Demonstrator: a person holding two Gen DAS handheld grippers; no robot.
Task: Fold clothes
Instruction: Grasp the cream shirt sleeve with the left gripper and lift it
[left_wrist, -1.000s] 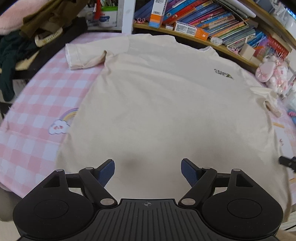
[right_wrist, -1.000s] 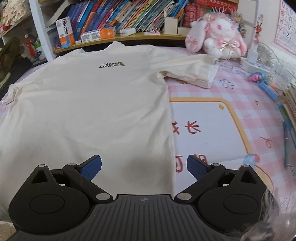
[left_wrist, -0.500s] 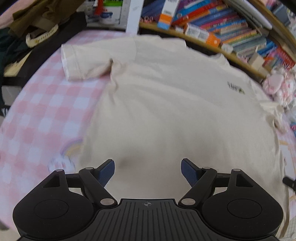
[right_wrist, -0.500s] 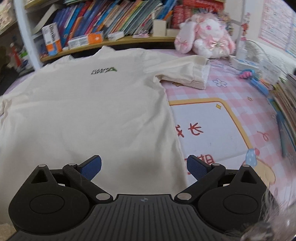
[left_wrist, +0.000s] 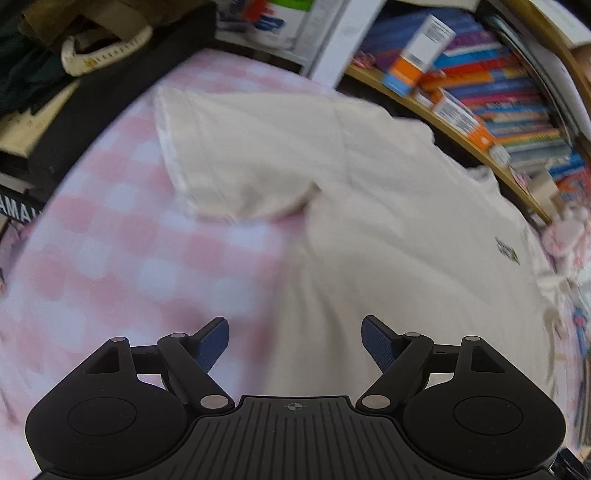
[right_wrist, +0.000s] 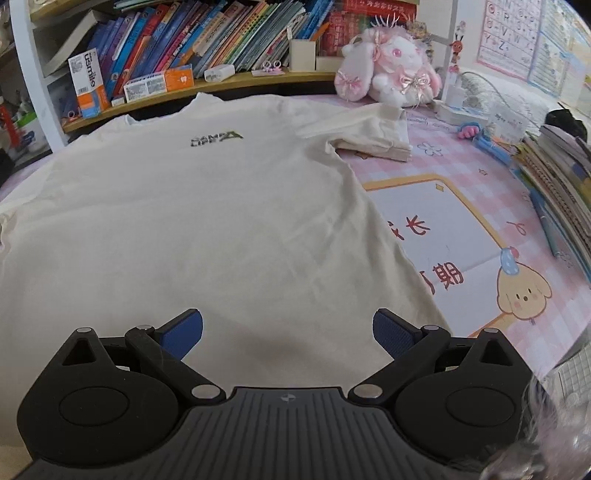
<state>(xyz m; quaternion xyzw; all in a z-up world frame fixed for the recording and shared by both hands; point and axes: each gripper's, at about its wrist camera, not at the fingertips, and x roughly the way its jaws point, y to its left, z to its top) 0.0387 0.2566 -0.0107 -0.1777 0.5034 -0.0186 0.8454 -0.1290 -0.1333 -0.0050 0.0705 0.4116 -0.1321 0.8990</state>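
Left wrist view shows us our left gripper (left_wrist: 293, 339) with its jaws wide apart and nothing in them, hanging over the side edge of the cream T-shirt (left_wrist: 388, 229) where it meets the pink checked tablecloth (left_wrist: 110, 240). The shirt lies flat, front up, its long way running from us up to the collar by the bookshelf (right_wrist: 221, 79), sleeves out to each side. Our right gripper (right_wrist: 288, 330) is spread apart too, empty, above the shirt's bottom part near its right edge.
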